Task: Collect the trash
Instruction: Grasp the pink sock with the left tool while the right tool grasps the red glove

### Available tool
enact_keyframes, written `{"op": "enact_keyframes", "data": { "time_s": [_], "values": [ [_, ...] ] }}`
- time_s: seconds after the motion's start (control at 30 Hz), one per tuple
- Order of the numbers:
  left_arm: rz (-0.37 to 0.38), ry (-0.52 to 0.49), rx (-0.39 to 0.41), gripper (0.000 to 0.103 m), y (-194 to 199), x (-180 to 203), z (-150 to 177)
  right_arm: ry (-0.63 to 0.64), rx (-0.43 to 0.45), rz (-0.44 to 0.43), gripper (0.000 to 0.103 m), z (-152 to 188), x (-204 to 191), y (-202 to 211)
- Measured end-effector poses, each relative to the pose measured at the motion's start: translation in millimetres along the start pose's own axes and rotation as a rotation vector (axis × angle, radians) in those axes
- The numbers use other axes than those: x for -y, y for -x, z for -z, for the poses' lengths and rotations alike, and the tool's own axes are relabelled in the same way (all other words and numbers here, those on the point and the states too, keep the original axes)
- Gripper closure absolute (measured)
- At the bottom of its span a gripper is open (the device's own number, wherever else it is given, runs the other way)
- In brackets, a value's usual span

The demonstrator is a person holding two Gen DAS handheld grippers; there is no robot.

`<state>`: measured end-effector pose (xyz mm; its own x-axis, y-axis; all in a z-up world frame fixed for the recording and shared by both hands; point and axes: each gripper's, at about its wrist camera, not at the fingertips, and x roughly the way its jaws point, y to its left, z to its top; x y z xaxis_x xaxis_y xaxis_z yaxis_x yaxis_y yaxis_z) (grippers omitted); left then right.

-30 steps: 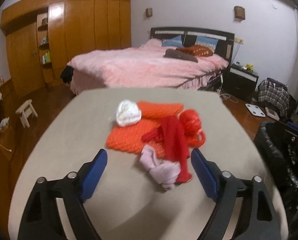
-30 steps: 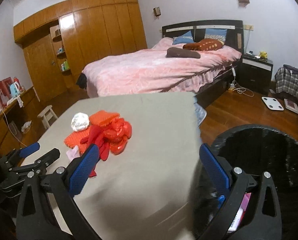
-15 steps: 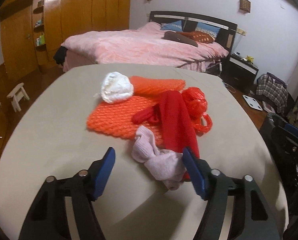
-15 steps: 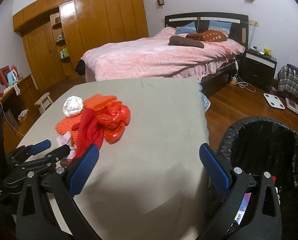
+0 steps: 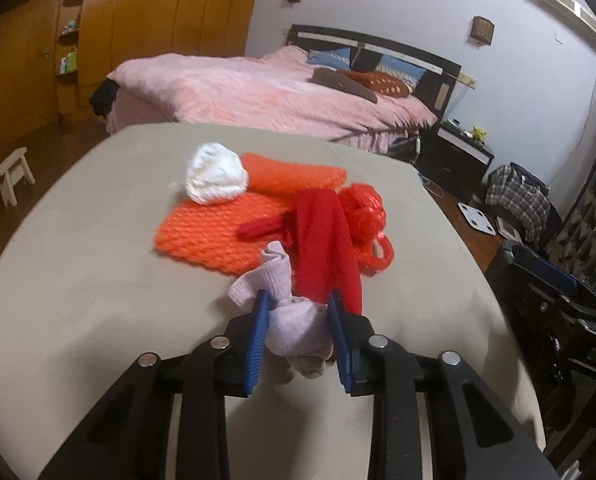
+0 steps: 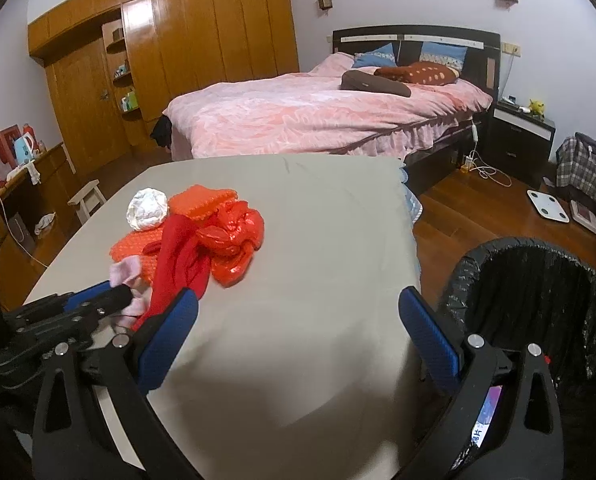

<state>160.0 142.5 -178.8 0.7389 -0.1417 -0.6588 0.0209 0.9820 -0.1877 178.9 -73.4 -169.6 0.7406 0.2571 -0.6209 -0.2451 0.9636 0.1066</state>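
Note:
A pale pink sock [image 5: 294,322] lies at the near end of a pile on the grey table [image 5: 78,280]. My left gripper [image 5: 297,300] is shut on the sock; it also shows in the right wrist view [image 6: 114,296]. The pile holds a red cloth [image 5: 324,248], an orange knitted cloth [image 5: 214,236], a red plastic bag [image 5: 364,208] and a white crumpled ball [image 5: 214,174]. My right gripper [image 6: 298,304] is open and empty, low over the table's near right part, beside the black-lined trash bin [image 6: 538,300].
A pink bed [image 6: 318,116] stands behind the table. A nightstand [image 6: 522,140], a plaid bag [image 6: 586,172] and a white scale [image 6: 546,206] are on the wood floor at right. A small white stool [image 6: 88,200] and a wooden wardrobe [image 6: 158,60] are at left.
My left gripper has moved forward to the pile and closed its jaws on the pink sock. My right gripper has stayed open and shifted only slightly.

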Motion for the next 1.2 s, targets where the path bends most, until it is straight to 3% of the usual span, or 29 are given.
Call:
{"op": "enact_keyframes", "data": {
  "time_s": [0.5, 0.9, 1.03, 1.1, 1.17, 1.2],
  "values": [
    [-0.175, -0.036, 0.089, 0.073, 28, -48, -12, 0.029, -0.013, -0.064, 0.006, -10, -55, -25],
    [-0.230, -0.010, 0.096, 0.073, 29, -76, -15, 0.058, -0.076, -0.091, 0.035, -21, -95, -68],
    [-0.228, -0.003, 0.097, 0.073, 29, -77, -15, 0.075, -0.110, -0.093, 0.053, -18, -102, -79],
    [-0.224, -0.003, 0.098, 0.073, 29, -77, -15, 0.077, -0.133, -0.107, 0.067, -16, -103, -84],
    [-0.223, -0.003, 0.097, 0.073, 29, -76, -15, 0.085, -0.152, -0.127, 0.096, -15, -105, -86],
    [-0.223, -0.002, 0.097, 0.073, 29, -76, -15, 0.094, -0.156, -0.137, 0.097, -15, -105, -85]
  ]
}}
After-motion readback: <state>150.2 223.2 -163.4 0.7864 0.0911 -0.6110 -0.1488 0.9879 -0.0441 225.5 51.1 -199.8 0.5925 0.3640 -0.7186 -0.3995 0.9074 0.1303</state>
